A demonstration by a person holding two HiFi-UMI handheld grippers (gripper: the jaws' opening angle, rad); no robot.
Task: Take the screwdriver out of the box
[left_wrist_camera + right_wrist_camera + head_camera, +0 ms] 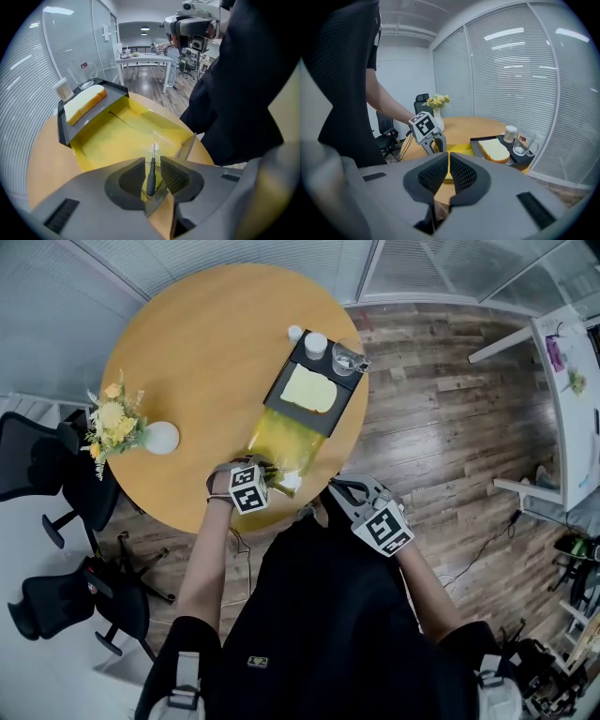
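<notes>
Round wooden table (187,352), yellow box (117,140) at the near edge: screwdriver not yet gripped.
Risk: if I close off-centre, the slim screwdriver (150,180) could roll or slip off the pads and drop back into the box. My left gripper (153,164): jaws parted, handle lying between them in the box, shaft pointing ahead past the tips. My right gripper (448,157): jaws almost pressed together, nothing between.

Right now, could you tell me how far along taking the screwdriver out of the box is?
Done: the left tongs are at the yellow box. In hand: they straddle the screwdriver, open, not yet closed. Left: grip and lift it out. The right tongs sit shut, empty.
</notes>
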